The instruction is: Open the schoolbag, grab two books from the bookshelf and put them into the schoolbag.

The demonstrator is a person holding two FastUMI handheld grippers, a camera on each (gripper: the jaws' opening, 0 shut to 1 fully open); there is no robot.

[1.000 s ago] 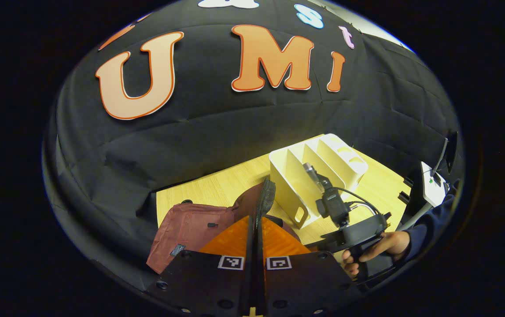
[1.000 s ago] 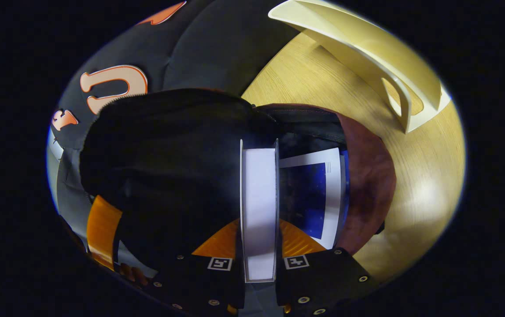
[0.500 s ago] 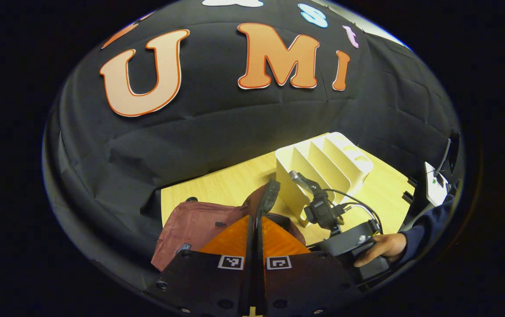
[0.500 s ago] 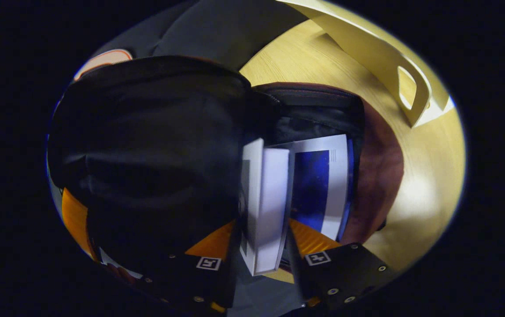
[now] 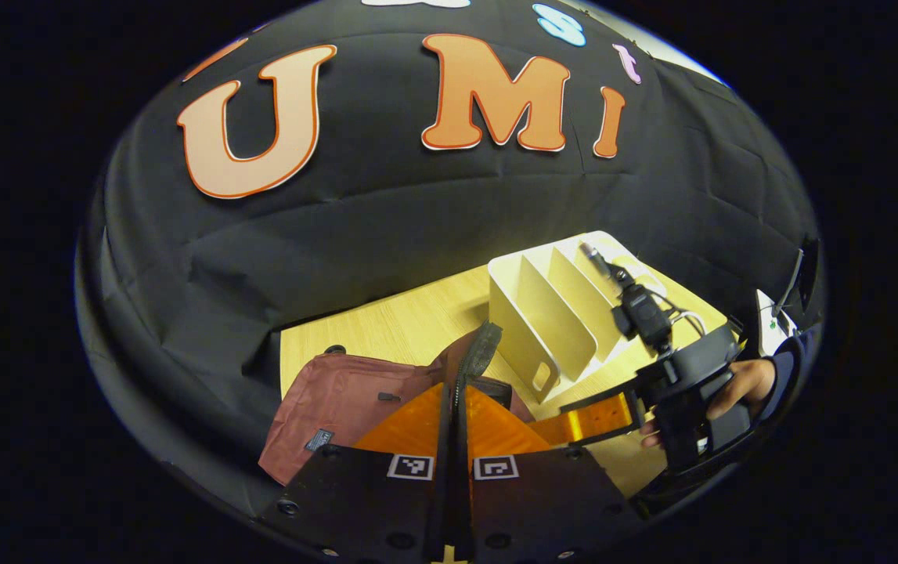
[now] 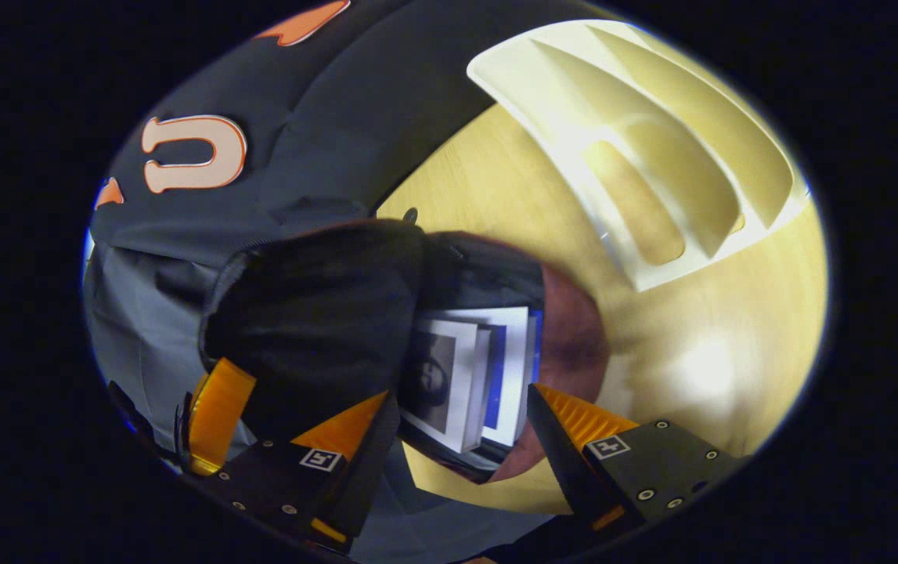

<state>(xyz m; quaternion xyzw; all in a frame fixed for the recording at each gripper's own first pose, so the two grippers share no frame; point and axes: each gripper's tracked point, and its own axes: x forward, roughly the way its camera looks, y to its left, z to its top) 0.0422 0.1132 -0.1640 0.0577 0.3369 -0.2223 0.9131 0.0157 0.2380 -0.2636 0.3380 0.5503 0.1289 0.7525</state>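
In the left gripper view, the maroon schoolbag (image 5: 339, 411) is seen lying on the desk (image 5: 409, 329), its dark flap edge (image 5: 480, 352) pinched between the closed fingers of the left hand-held gripper (image 5: 455, 407), which hide the bag's opening. To the right, the cream bookshelf (image 5: 566, 305) is partly covered by the right hand-held gripper (image 5: 597, 415), gripped by a hand (image 5: 734, 388). In the right gripper view, two books (image 6: 468, 380) are seen inside the schoolbag's mouth, their lower ends hidden, while the right hand-held gripper's (image 6: 456, 439) fingers are spread wide and hold nothing.
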